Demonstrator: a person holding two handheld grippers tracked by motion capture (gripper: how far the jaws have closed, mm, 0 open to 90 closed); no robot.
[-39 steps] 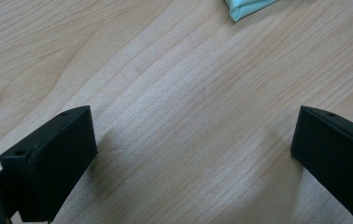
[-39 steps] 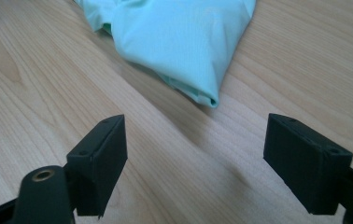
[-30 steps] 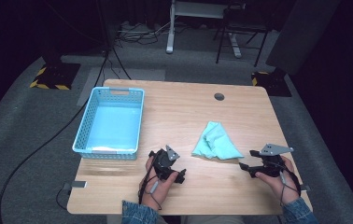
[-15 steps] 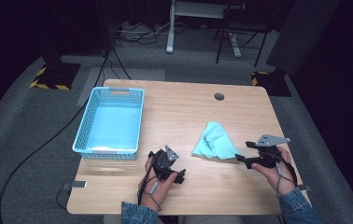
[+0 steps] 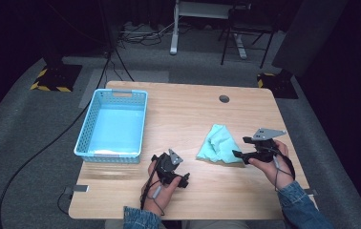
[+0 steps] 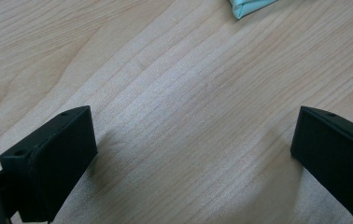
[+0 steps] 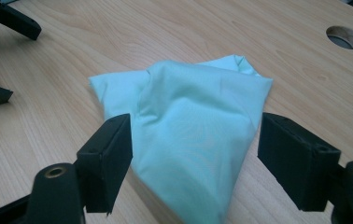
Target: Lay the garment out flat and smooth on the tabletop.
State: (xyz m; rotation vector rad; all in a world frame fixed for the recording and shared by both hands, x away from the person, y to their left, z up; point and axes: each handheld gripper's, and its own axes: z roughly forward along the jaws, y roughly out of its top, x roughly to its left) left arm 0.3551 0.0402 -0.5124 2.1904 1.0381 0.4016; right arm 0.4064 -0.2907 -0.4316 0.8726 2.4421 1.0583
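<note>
Cloth [image 5: 219, 144] lies crumpled on the counter [image 5: 188, 114]; the right hand-held gripper [image 5: 237, 154] hangs open, seemingly just above it, left hand-held gripper [image 5: 186, 180] open too.

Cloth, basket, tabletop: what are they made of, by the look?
Cloth: thin woven fabric, matte mint green; it lies in soft folds and creases. Basket: likely moulded plastic, light blue, with perforated lattice walls. Table: wood or wood-look laminate, pale with visible grain; which one is unclear.

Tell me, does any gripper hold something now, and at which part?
Nothing is held. The right gripper stands open around the near end of the green cloth; the left gripper is open over bare table.
</note>
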